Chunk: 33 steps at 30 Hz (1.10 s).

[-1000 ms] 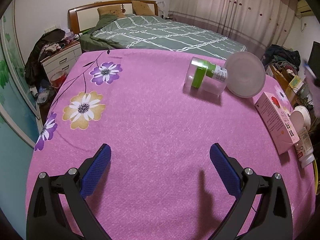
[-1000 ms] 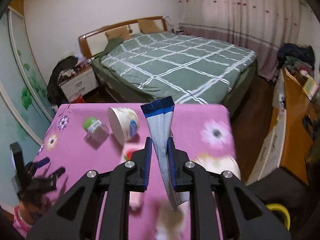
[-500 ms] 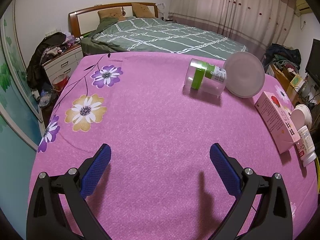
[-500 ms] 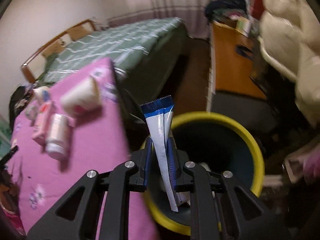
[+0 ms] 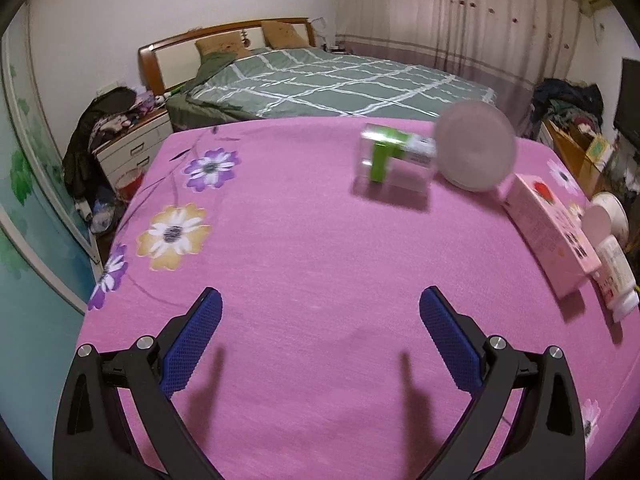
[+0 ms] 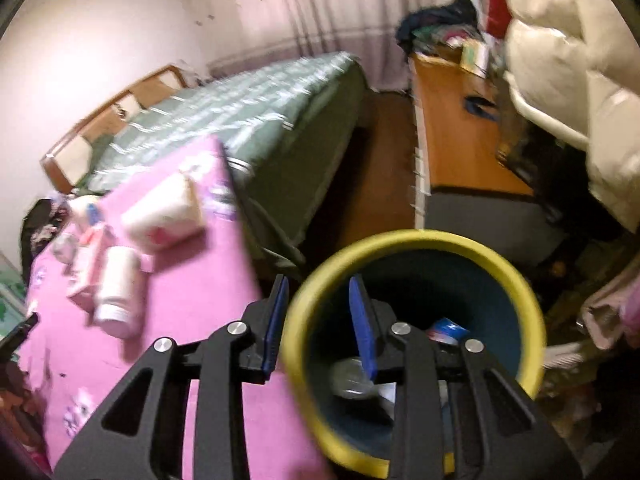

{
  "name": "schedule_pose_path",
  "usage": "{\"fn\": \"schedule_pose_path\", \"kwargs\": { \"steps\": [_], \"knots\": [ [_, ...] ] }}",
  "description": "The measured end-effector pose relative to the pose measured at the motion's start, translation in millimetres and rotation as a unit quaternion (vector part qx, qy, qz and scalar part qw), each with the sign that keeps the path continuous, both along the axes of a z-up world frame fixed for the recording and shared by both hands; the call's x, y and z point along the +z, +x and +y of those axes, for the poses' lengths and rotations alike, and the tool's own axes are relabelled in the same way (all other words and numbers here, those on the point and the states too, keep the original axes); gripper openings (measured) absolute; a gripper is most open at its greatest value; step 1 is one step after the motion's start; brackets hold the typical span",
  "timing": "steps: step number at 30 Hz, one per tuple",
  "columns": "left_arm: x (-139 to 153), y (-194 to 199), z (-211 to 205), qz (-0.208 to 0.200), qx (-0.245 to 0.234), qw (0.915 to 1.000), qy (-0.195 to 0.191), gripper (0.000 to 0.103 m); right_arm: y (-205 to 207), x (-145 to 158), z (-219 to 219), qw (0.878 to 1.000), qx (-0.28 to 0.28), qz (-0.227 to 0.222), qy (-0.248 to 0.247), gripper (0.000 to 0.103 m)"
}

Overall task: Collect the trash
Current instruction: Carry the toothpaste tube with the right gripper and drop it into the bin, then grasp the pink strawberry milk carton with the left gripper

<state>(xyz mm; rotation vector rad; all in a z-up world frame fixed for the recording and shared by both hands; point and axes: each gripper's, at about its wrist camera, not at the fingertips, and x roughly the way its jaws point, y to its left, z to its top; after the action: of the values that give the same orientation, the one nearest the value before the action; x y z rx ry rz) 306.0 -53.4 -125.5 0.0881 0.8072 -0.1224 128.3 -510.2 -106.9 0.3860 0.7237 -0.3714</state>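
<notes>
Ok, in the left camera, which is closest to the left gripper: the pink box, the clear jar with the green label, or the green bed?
From the left gripper:
1. Pink box, on the right of the pink tablecloth.
2. Clear jar with green label, lying further back.
3. Green bed, behind the table.

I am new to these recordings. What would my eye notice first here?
Probably the yellow-rimmed trash bin beside the pink floral tablecloth, with the open right gripper above its rim. On the table, a clear jar with a green label lies on its side against a round translucent lid; the left gripper hangs open, empty.
</notes>
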Motion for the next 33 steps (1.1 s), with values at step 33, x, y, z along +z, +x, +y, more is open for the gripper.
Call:
{"fn": "schedule_pose_path", "kwargs": {
  "steps": [33],
  "knots": [
    [-7,-2,-186,0.043,-0.066,0.9969,-0.004,0.059,9,-1,54,0.997,0.008,-0.054,-0.048,0.043]
  ]
}}
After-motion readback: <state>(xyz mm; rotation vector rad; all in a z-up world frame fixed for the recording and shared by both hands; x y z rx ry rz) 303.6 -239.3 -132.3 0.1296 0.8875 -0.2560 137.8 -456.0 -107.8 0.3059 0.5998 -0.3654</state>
